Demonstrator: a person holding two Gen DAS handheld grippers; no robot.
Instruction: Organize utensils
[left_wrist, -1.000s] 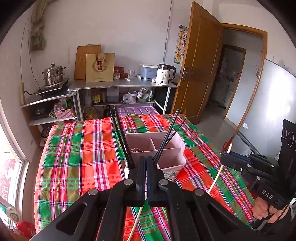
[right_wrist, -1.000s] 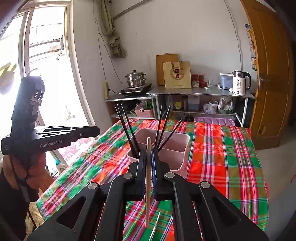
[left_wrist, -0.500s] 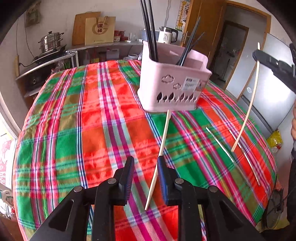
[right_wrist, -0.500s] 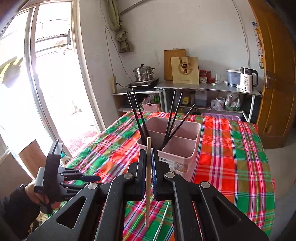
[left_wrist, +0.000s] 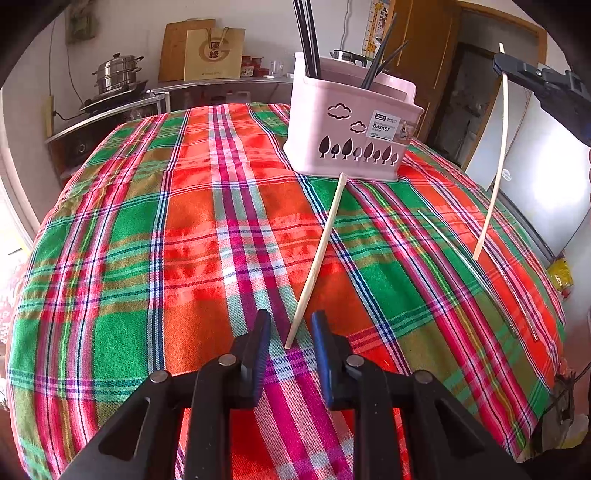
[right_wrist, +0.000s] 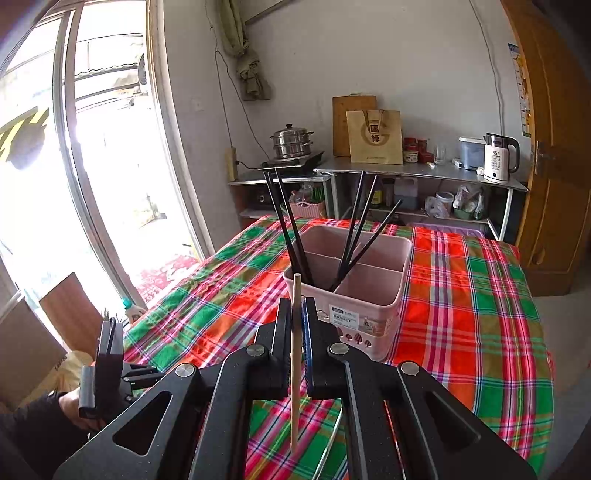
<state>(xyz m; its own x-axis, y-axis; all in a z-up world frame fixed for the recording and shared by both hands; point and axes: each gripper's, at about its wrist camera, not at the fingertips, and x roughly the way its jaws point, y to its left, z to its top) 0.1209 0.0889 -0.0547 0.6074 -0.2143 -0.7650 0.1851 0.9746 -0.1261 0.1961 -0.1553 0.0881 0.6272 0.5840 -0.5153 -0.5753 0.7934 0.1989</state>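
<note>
While R gripper (right_wrist: 297, 325) pinches a pale chopstick (right_wrist: 294, 369) upright, L gripper (left_wrist: 288, 341), jaws just closing, straddles a 2nd chopstick (left_wrist: 320, 254) w/o touching it.

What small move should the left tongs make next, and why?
Probably close. The left tongs straddle the near tip of the pale chopstick lying on the cloth; their jaws have just been closing without pressing it yet. The right tongs already grip its mate.

left wrist view low over plaid tablecloth (left_wrist: 207, 236), right wrist view higher, both facing pink basket (right_wrist: 369, 288)
</note>
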